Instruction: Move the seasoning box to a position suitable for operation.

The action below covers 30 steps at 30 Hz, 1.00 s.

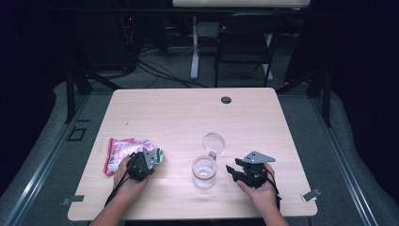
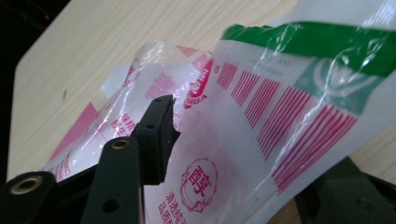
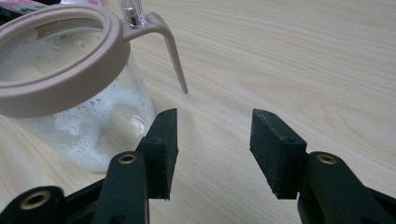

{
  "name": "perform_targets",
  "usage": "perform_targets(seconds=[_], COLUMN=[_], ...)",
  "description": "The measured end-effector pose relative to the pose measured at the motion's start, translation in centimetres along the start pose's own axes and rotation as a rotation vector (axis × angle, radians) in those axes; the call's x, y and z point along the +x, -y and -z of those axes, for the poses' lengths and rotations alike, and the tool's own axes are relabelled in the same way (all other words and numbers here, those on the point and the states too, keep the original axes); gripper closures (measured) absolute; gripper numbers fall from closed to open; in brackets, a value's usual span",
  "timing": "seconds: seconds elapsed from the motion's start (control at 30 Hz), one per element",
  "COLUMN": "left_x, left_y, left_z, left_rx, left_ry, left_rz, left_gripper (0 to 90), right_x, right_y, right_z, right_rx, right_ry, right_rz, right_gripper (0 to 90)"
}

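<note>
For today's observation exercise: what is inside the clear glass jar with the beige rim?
Inside the clear glass jar with the beige rim, white grainy powder clings to the wall and lies at the bottom. How deep it lies cannot be told through the coated glass.

On the table (image 1: 188, 113): bag (image 1: 123, 151) at left beneath the left gripper (image 1: 139, 165), jar (image 1: 204, 172) at centre, its hinged lid (image 1: 213, 141) open behind, right gripper (image 1: 241, 172) just right of it.

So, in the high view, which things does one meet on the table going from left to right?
Plastic bag → left gripper → glass jar with its lid flipped open → right gripper.
</note>
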State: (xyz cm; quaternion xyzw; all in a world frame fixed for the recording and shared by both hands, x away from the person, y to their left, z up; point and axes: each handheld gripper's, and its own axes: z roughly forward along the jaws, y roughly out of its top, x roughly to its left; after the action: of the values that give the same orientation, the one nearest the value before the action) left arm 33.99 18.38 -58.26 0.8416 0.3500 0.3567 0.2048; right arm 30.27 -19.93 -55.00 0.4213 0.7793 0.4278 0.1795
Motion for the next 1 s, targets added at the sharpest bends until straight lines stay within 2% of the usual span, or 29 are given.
perform_targets(seconds=[0.1, 0.3, 0.4, 0.57, 0.77, 0.87, 1.0], left_x=[0.2, 0.5, 0.8, 1.7, 2.3, 3.1, 3.9], left_y=[0.1, 0.3, 0.4, 0.5, 0.6, 0.7, 1.0], left_z=[0.1, 0.1, 0.3, 0.7, 0.9, 1.2, 1.4], left_rx=[-0.007, -0.01, -0.015, -0.023, -0.036, -0.053, -0.074], left_ry=[-0.014, -0.012, -0.018, 0.007, 0.035, 0.066, 0.099], left_rz=[0.002, 0.016, 0.021, 0.076, 0.134, 0.202, 0.27], left_gripper=[54.4, 68.1, 78.2, 89.4, 90.0, 90.0, 90.0], right_x=[0.0, -0.1, -0.1, -0.1, -0.2, -0.2, -0.2], right_y=[0.0, 0.1, 0.1, 0.1, 0.1, 0.1, 0.1], right_z=[0.0, 0.0, 0.0, 0.1, 0.0, 0.0, 0.0], right_rx=[0.003, 0.006, 0.005, 0.001, 0.003, 0.001, -0.001], right_ry=[0.003, 0.007, 0.008, 0.009, 0.011, 0.009, 0.01], right_rz=[-0.002, -0.006, -0.007, -0.004, -0.008, -0.007, -0.01], right_gripper=[51.4, 51.3, 51.3, 51.1, 51.2, 51.2, 51.2])
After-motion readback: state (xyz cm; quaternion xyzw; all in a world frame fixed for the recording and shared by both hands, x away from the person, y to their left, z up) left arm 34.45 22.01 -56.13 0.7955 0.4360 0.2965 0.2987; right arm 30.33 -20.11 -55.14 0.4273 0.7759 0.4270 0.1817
